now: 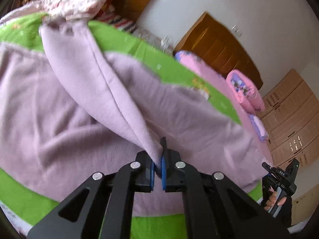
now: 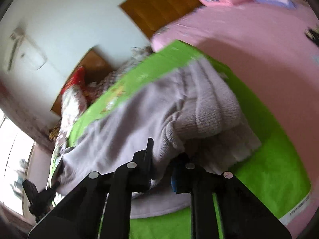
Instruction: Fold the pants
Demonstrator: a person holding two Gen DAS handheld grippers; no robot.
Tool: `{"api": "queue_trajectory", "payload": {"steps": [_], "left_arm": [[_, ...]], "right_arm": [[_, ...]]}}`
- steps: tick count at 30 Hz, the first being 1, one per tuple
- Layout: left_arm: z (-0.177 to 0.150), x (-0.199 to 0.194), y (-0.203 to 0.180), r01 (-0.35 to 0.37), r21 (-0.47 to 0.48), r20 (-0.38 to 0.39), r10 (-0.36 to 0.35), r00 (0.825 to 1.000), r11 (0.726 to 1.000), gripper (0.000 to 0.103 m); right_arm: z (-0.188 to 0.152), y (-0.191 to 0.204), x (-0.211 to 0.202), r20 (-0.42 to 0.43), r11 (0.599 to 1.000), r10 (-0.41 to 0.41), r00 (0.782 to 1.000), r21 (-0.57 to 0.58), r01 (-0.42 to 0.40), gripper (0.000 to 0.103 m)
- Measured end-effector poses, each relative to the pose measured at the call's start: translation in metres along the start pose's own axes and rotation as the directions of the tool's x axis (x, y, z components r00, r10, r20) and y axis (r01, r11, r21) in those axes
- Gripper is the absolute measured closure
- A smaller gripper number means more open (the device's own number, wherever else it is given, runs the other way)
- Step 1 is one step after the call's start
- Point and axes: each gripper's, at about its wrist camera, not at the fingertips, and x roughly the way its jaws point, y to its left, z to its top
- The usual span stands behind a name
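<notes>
Pale lilac fleece pants (image 1: pixel 65 103) are spreading across the green mat (image 1: pixel 151 57), filling mid-frame. The left gripper (image 1: pixel 158 169) is pinching a lifted fold of them; the right gripper (image 2: pixel 161 165) is clamping their ribbed waistband at lower centre.

Green mat (image 1: pixel 123 39) spread beneath and ahead of the fingers. Pink pillows (image 1: pixel 246 87) lie beyond, to the right. Wooden headboard (image 1: pixel 219 45) behind them.
</notes>
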Motion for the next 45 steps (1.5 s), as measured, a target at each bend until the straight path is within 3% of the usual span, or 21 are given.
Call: {"api": "queue_trajectory", "payload": {"steps": [4,6,7,11,14,15,17,21,23,25,28,30,31,33,35,38,42,45], "left_arm": [[-0.009,-0.002,0.009,-0.035,0.003,-0.052,0.035,0.998,0.999,0.099],[-0.023,0.023,0.019,-0.069,-0.002,-0.123,0.068,0.990,0.998,0.099],[-0.025,0.022,0.019,-0.056,0.003,-0.093,0.056,0.994,0.998,0.098],[-0.021,0.024,0.018,-0.062,0.018,-0.102,0.064,0.993,0.998,0.098],[-0.018,0.019,0.015,-0.063,0.024,-0.098,0.065,0.993,0.998,0.098],[-0.015,0.020,0.014,-0.058,0.023,-0.093,0.060,0.994,0.998,0.098],[-0.015,0.019,0.012,-0.049,0.018,-0.097,0.051,0.994,0.999,0.096],[-0.016,0.018,0.020,-0.035,0.005,-0.116,0.036,0.993,0.999,0.093],[-0.017,0.020,0.019,-0.016,-0.010,-0.124,0.015,0.992,1.000,0.076],[-0.018,0.022,0.014,0.000,-0.005,-0.125,-0.001,0.992,1.000,0.071],[-0.023,0.029,0.007,-0.001,0.018,-0.133,0.004,0.991,1.000,0.072],[-0.024,0.030,0.006,0.006,0.022,-0.133,-0.003,0.991,1.000,0.083],[-0.026,0.030,0.005,0.008,0.028,-0.130,-0.004,0.992,1.000,0.091],[-0.028,0.031,0.004,-0.005,0.043,-0.119,0.010,0.993,0.999,0.097],[-0.028,0.021,-0.003,-0.003,0.064,-0.080,0.008,0.997,0.998,0.098],[-0.026,0.001,-0.014,0.019,0.105,-0.036,-0.015,0.999,0.994,0.098],[-0.040,0.017,-0.003,0.002,0.079,-0.104,0.006,0.995,0.997,0.098],[-0.044,0.026,0.006,0.003,0.047,-0.125,0.003,0.992,0.999,0.098]], "right_arm": [[-0.014,-0.027,0.014,-0.090,0.999,-0.025,0.996,0.045,0.029,0.090],[-0.024,-0.048,0.018,-0.091,0.991,0.026,0.996,0.130,-0.014,0.093],[-0.024,-0.051,0.016,-0.086,0.988,0.040,0.996,0.153,-0.027,0.093],[-0.020,-0.043,0.016,-0.086,0.995,-0.004,0.996,0.098,0.012,0.093],[-0.020,-0.051,0.015,-0.080,0.988,0.025,0.996,0.154,-0.013,0.093],[-0.024,-0.051,0.008,-0.074,0.987,0.021,0.997,0.160,-0.009,0.091],[-0.025,-0.052,0.005,-0.077,0.979,0.031,0.997,0.202,-0.015,0.077],[-0.032,-0.038,0.003,-0.113,0.977,0.059,0.992,0.213,-0.034,0.074],[-0.044,-0.037,0.003,-0.134,0.966,0.093,0.987,0.254,-0.057,0.073],[-0.052,-0.031,0.001,-0.140,0.962,0.113,0.984,0.264,-0.073,0.073],[-0.063,-0.016,0.007,-0.174,0.955,0.185,0.967,0.266,-0.135,0.074],[-0.069,-0.006,0.020,-0.194,0.953,0.209,0.958,0.261,-0.155,0.073],[-0.072,-0.003,0.023,-0.188,0.953,0.212,0.959,0.258,-0.160,0.073],[-0.069,0.002,0.026,-0.163,0.960,0.198,0.966,0.229,-0.159,0.079],[-0.063,0.010,0.022,-0.141,0.974,0.172,0.975,0.175,-0.146,0.088],[-0.057,0.017,0.005,-0.101,0.979,0.168,0.981,0.134,-0.154,0.089],[-0.066,0.009,0.016,-0.165,0.986,0.115,0.980,0.138,-0.092,0.090],[-0.068,0.004,0.019,-0.167,0.985,0.109,0.980,0.154,-0.083,0.091]]}}
